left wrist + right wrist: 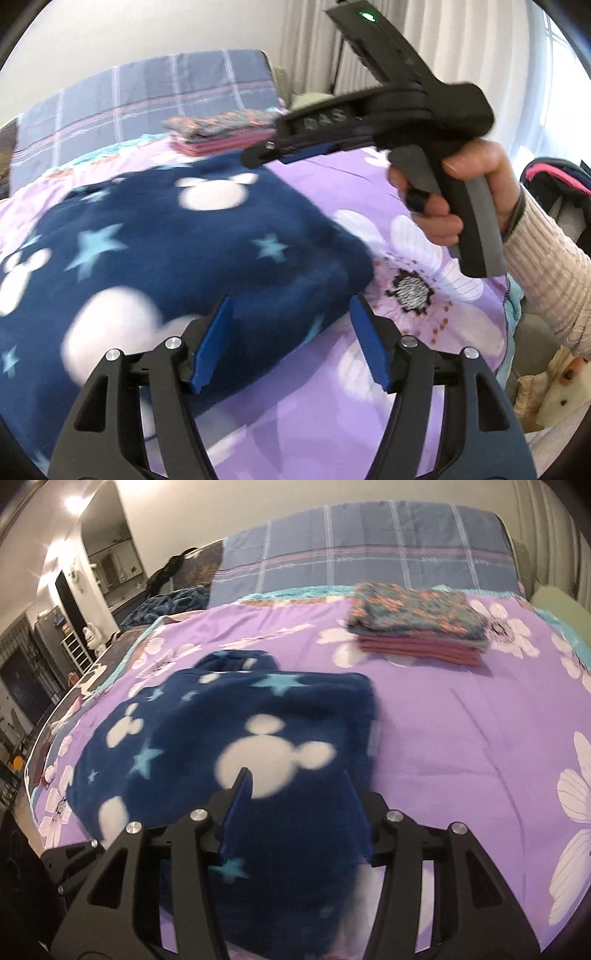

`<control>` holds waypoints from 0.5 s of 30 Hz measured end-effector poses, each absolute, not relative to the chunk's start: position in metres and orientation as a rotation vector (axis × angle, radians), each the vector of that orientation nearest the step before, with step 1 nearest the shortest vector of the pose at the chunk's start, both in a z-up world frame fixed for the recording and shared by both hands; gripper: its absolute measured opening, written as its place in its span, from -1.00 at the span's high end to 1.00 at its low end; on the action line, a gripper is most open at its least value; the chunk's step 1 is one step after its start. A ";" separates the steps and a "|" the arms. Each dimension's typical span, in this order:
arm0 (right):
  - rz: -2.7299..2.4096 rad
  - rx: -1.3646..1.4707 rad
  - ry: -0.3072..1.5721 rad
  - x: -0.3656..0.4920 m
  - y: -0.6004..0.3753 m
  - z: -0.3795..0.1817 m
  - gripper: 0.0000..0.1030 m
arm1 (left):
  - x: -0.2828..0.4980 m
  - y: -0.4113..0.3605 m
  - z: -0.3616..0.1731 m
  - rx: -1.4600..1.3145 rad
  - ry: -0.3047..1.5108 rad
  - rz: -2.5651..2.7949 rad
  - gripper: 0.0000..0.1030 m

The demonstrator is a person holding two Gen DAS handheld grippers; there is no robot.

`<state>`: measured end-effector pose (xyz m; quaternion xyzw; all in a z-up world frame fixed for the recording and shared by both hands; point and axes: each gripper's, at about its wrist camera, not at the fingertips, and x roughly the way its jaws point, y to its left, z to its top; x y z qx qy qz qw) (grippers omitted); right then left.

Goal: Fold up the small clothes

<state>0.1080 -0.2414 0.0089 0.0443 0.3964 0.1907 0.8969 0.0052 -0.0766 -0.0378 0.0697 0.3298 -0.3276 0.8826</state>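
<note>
A navy fleece garment (166,240) (240,738) with white mouse-head shapes and pale blue stars lies partly folded on the purple flowered bedspread (369,369) (461,720). My left gripper (291,306) hovers open over the garment's near right edge, and its blue pads stand apart without touching cloth. My right gripper (295,779) is open too, above the garment's near end, with fleece showing in the gap but not pinched. In the left wrist view a hand holds the right gripper (258,155) above the garment's far right corner.
A stack of folded clothes (221,133) (417,627), patterned on top and pink beneath, sits farther back on the bed. Behind it lies a blue plaid pillow (147,99) (369,542). A dark bag (554,184) stands off the bed's right side.
</note>
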 end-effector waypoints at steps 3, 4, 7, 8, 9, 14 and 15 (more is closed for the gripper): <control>0.436 0.021 0.780 0.095 -0.205 0.020 -0.02 | 0.002 -0.024 -0.030 0.081 0.653 -0.601 -0.29; 0.456 -0.014 0.762 0.089 -0.190 0.023 -0.07 | 0.000 -0.003 -0.028 0.050 0.647 -0.561 -0.29; 0.542 -0.120 0.717 0.070 -0.142 0.029 -0.16 | -0.005 0.061 -0.024 -0.031 0.626 -0.412 -0.29; 0.576 -0.160 0.701 0.063 -0.124 0.029 -0.18 | -0.006 0.083 -0.024 -0.056 0.621 -0.362 -0.29; 0.607 -0.198 0.687 0.056 -0.107 0.030 -0.19 | -0.014 0.105 -0.023 -0.085 0.614 -0.310 -0.29; 0.799 -0.305 0.649 0.023 -0.023 0.020 -0.30 | -0.026 0.204 -0.037 -0.301 0.617 -0.145 -0.28; 0.823 -0.308 0.653 0.019 -0.011 0.017 -0.30 | -0.025 0.212 -0.040 -0.338 0.620 -0.155 -0.28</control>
